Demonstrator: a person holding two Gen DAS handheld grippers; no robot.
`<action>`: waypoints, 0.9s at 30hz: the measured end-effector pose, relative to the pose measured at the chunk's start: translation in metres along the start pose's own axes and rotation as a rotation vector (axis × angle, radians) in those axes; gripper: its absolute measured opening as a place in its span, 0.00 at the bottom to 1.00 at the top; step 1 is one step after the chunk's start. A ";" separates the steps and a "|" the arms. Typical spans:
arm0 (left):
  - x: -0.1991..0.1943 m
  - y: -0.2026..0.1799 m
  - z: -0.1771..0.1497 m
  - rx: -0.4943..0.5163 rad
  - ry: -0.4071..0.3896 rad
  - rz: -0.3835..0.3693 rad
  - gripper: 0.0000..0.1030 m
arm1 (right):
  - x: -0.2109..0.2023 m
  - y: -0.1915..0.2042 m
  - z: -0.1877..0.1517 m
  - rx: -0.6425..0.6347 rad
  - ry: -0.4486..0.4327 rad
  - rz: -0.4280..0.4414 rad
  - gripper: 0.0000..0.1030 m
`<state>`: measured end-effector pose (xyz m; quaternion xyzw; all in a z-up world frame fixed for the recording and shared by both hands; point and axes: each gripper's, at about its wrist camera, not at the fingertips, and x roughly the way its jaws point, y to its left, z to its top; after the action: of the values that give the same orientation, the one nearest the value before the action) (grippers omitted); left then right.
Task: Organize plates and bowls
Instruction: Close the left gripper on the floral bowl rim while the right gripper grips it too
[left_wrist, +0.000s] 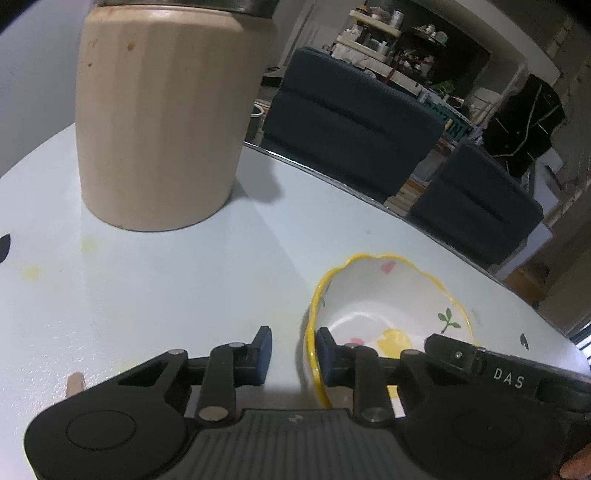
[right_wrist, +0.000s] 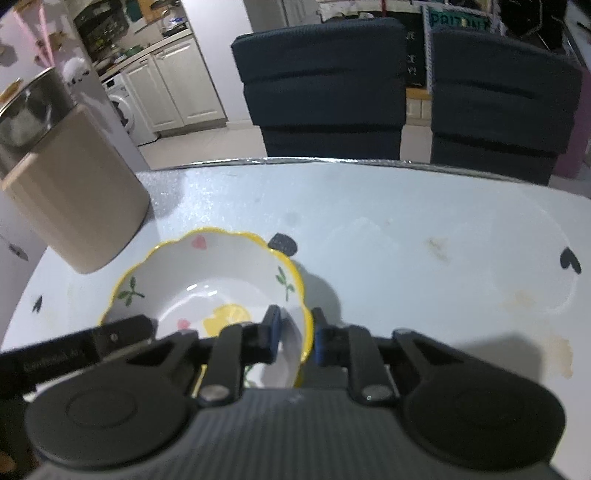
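Observation:
A white bowl (left_wrist: 391, 306) with a wavy yellow rim, pink hearts, green sprigs and a yellow blob inside sits on the pale table (left_wrist: 184, 277). My left gripper (left_wrist: 293, 350) straddles the bowl's left rim, one blue pad outside and one inside, with a gap to the rim. In the right wrist view the same bowl (right_wrist: 207, 280) has my right gripper (right_wrist: 297, 332) across its right rim, pads close on either side. The other gripper's black body (right_wrist: 74, 350) shows at the bowl's left.
A tall beige wooden canister (left_wrist: 162, 122) with a metal lid stands at the back left; it also shows in the right wrist view (right_wrist: 74, 199). Two dark blue chairs (right_wrist: 325, 88) stand beyond the table's far edge (right_wrist: 295, 160). The table carries stains and small black heart marks (right_wrist: 570, 260).

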<state>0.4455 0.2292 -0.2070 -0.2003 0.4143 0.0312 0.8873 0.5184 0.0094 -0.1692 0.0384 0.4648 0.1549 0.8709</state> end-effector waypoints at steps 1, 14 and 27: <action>-0.001 -0.002 -0.001 0.010 0.002 -0.002 0.23 | 0.000 0.001 0.000 -0.009 -0.001 0.002 0.21; -0.029 -0.015 -0.012 0.093 0.034 0.020 0.10 | -0.015 0.013 -0.014 -0.035 0.015 -0.003 0.15; -0.116 -0.048 -0.031 0.195 -0.057 -0.007 0.10 | -0.112 0.015 -0.035 -0.009 -0.076 0.021 0.13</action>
<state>0.3575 0.1862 -0.1228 -0.1135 0.3891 -0.0067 0.9141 0.4285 -0.0134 -0.0966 0.0450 0.4300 0.1646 0.8865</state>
